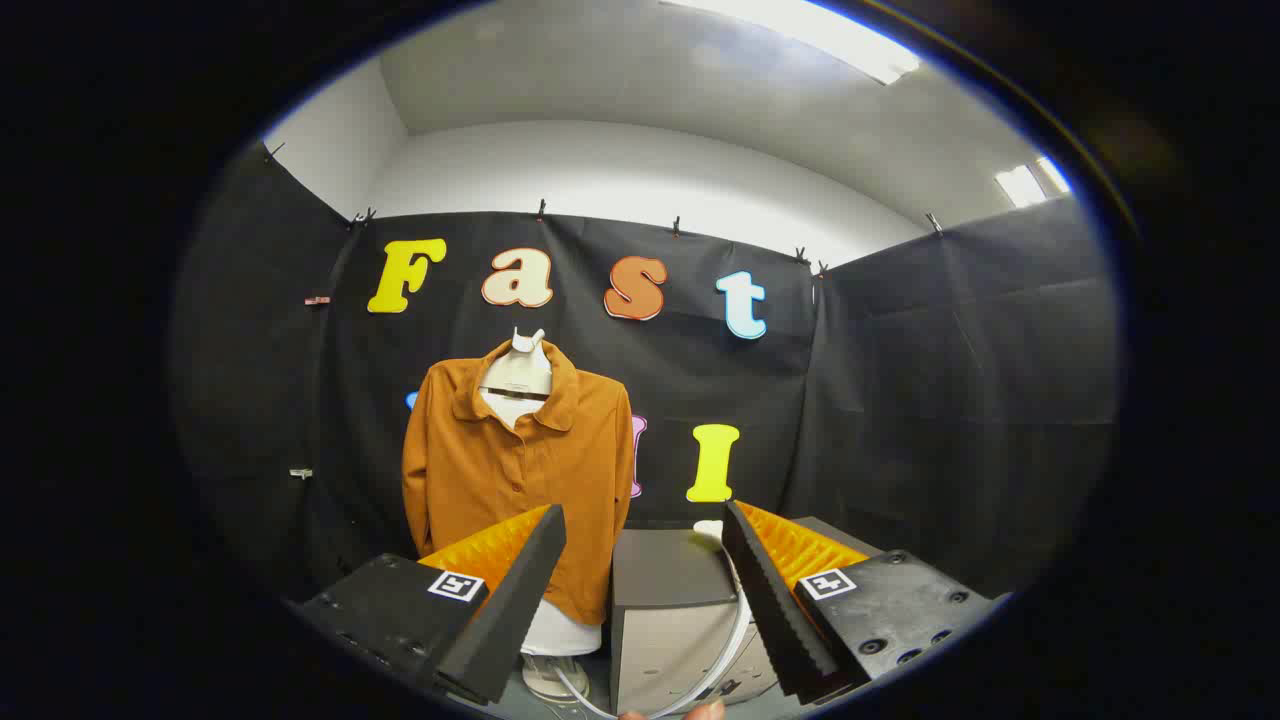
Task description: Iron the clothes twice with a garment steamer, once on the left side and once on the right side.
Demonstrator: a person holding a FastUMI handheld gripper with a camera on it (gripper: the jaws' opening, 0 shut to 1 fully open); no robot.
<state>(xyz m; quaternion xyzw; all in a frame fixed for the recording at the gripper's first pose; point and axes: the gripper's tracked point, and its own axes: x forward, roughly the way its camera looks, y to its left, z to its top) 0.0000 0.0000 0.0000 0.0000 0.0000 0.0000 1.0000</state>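
A brown button-up shirt (515, 470) hangs on a white dress form (520, 370) against the booth's black wall, beyond my left finger. My gripper (645, 530) is open, with nothing between its fingers. A small white object (709, 530), maybe the steamer's head, rests on the top of a grey cabinet (665, 570) just inside the right finger. A white hose (730, 640) runs down from it in front of the cabinet. The steamer's body is hidden.
The grey cabinet stands right of the dress form, ahead between the fingers. The form's white base (560, 675) sits on the floor below the shirt. A fingertip of a person (708, 711) shows at the very bottom. Black cloth walls close the booth on three sides.
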